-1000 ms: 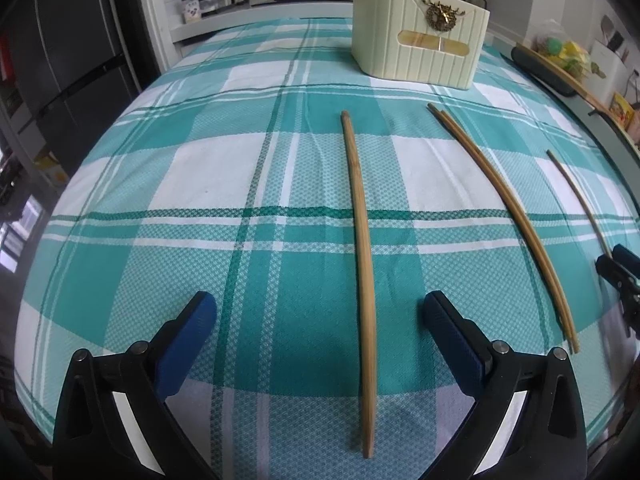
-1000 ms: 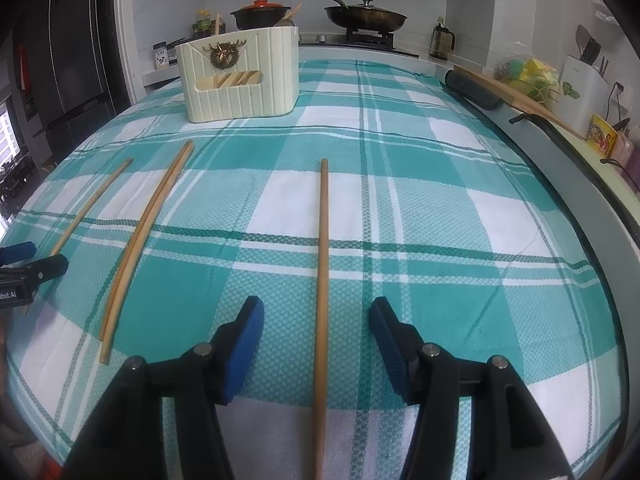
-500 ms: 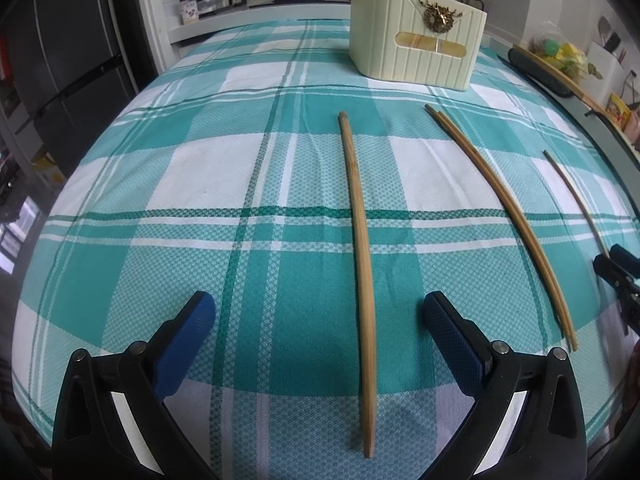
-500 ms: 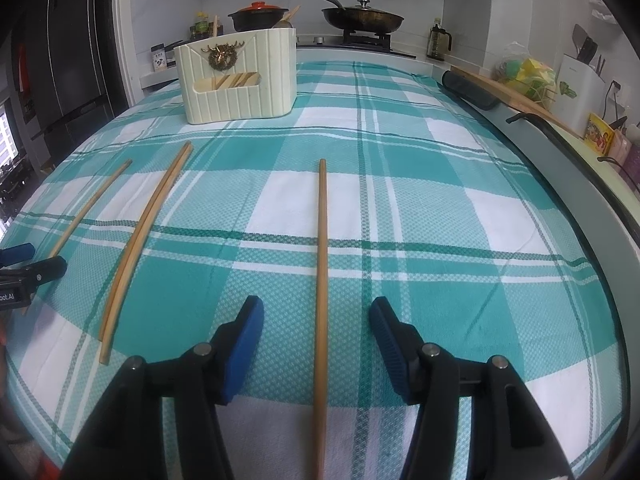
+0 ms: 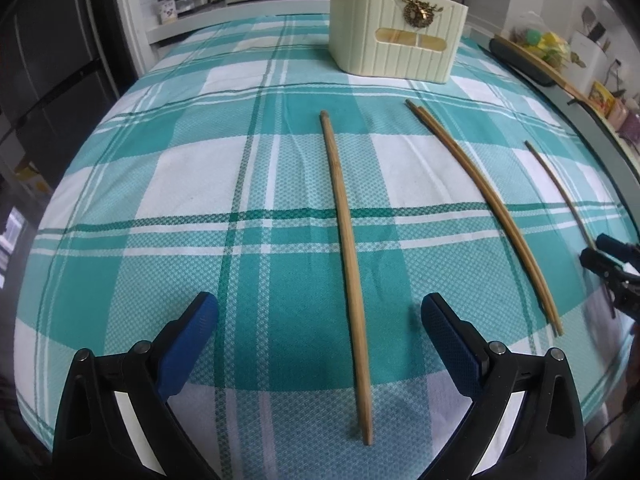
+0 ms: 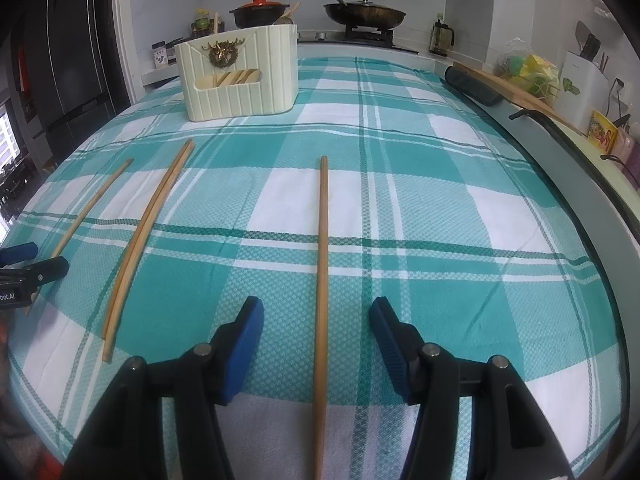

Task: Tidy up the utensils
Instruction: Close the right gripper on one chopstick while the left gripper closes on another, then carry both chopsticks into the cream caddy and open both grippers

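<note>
Several bamboo chopsticks lie on the teal plaid cloth. One chopstick (image 5: 348,264) runs between the fingers of my left gripper (image 5: 319,304), which is open wide and does not touch it. Another chopstick (image 6: 322,280) lies between the blue pads of my right gripper (image 6: 316,308). Those jaws are opening and the pads stand clear of the stick. A chopstick pair (image 6: 148,232) (image 5: 484,208) lies side by side between the two grippers. The cream utensil holder (image 6: 240,76) (image 5: 396,44) stands upright at the far end with sticks inside.
A stove with a frying pan (image 6: 364,10) and a red-lidded pot (image 6: 260,12) stands behind the table. Along the right edge are a wooden board (image 6: 520,96) and a dark roll (image 6: 472,86). A dark fridge (image 5: 48,80) stands left.
The right gripper's pads have spread slightly apart. The left wrist view has tilted a little. The chopsticks and holder lie where they were.
</note>
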{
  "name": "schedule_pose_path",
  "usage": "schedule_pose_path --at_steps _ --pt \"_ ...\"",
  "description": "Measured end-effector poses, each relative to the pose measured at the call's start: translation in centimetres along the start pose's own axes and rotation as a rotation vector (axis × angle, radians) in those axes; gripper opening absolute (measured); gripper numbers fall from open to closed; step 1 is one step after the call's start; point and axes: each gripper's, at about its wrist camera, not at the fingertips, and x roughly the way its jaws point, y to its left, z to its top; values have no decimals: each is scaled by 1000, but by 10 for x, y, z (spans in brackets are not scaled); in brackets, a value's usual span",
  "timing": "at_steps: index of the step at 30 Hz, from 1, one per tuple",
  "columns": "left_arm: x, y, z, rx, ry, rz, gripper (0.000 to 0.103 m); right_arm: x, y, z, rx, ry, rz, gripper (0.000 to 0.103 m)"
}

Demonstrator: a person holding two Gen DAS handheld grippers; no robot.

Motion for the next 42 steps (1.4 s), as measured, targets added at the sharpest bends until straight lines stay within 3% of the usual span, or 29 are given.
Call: schedule_pose_path --at_steps 3,10,14,20,24,25,26,28,29,30,35,42 --pt "-16 6 16 43 -26 -48 102 -1 -9 10 -1 99 71 65" --pt "5 11 74 55 59 -151 102 -7 -33 47 16 133 125 65" --pt "36 9 95 77 104 -82 95 13 -37 74 47 201 196 65" --pt "71 12 113 48 185 -61 85 61 -20 94 -27 277 156 64" --pt "84 0 123 110 205 2 81 81 -4 108 -116 274 94 60" --pt "84 -3 126 117 208 -12 71 85 -1 113 -125 277 92 57" --pt "85 -5 129 119 211 -23 67 89 0 118 -126 276 88 50" --pt "84 -10 133 130 207 -25 33 92 3 127 -133 273 69 29" --pt "84 -12 135 138 202 -24 24 94 3 130 -126 273 80 7" --pt "84 -14 135 146 195 -10 8 97 2 133 -109 280 86 6" --pt "69 -13 131 110 140 -23 5 92 -7 132 -34 231 102 6" --pt "-28 -7 142 71 -65 -104 5 10 -17 142 24 29 177 6"
